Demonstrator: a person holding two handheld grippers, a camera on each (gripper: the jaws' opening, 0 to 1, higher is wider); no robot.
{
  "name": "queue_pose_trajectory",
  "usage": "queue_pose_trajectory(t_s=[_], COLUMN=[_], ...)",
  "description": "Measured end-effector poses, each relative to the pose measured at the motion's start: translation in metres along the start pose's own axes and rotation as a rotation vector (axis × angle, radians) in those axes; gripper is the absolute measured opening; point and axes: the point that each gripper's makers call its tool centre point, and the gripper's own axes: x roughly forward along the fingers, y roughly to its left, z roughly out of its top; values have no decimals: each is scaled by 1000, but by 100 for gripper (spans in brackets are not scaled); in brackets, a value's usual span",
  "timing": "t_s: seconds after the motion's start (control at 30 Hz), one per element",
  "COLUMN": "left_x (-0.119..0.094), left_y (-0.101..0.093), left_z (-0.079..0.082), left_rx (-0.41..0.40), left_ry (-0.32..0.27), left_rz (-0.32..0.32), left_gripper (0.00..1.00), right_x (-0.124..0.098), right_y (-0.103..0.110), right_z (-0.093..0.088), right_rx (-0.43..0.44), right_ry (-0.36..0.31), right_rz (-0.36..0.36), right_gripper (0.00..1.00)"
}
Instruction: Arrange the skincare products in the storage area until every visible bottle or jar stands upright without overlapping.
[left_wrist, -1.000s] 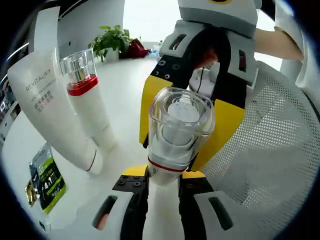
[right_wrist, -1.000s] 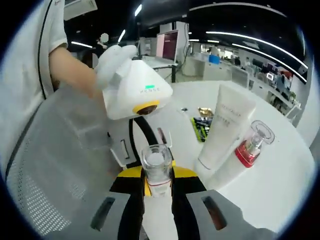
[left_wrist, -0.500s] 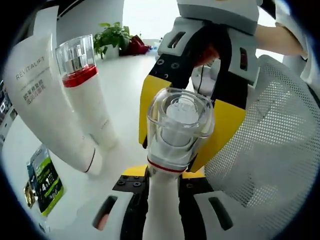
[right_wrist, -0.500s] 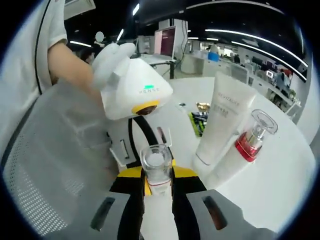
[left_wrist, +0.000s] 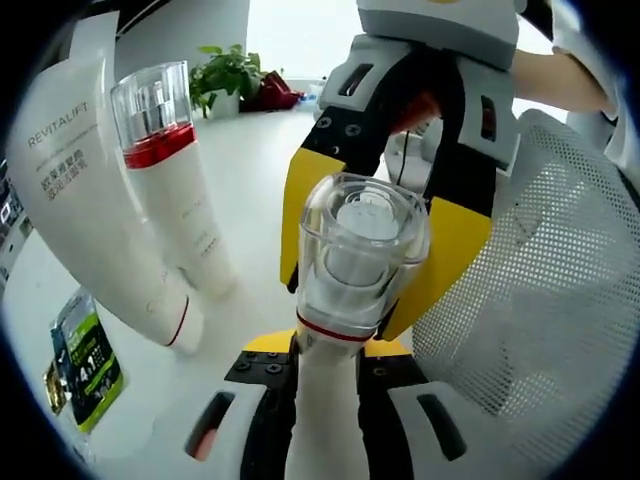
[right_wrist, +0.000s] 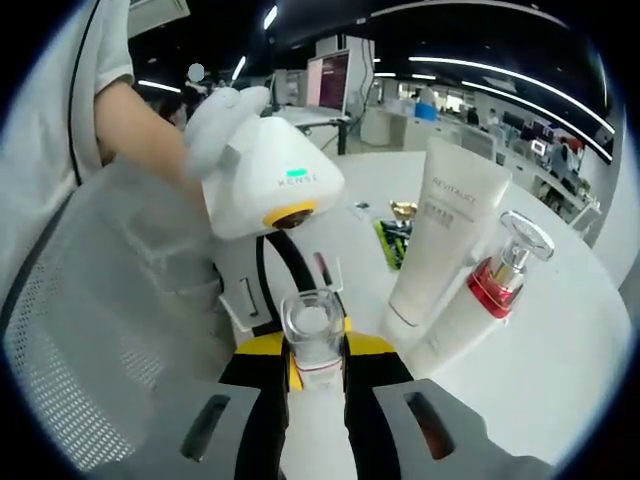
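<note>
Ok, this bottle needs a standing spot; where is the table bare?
Bare white table lies right of the red-collared bottle in the right gripper view. It is crowded where that bottle touches the white tube, with sachets behind and the mesh basket opposite.

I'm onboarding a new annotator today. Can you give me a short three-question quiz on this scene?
1. True or false: both grippers clamp the same white bottle with a clear cap.
2. What stands directly beside the tall white Revitalift tube?
A. a green jar
B. a white bottle with a red band and clear cap
C. a blue box
3. What lies on the white table behind the tube?

Key: 1 true; 2 B; 3 green sachets.
</note>
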Motion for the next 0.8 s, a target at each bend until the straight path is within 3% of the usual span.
queue_pose_trajectory(t_s=[0.2,0.63,0.8], left_x=[0,2,4], left_y=[1,10,16], left_z=[-6,-2,-1], left_rx=[-5,-3,-13], left_ry=[15,-8,-14], left_rz=[6,52,68], left_gripper=[19,17,16], right_x=[0,-1,-2], right_y=[-1,-12,-17], right_z=[0,-1,1], right_rx=[-7,18,53], right_ry=[5,3,-23], right_rz=[2,5,-12], right_gripper=[19,20,28])
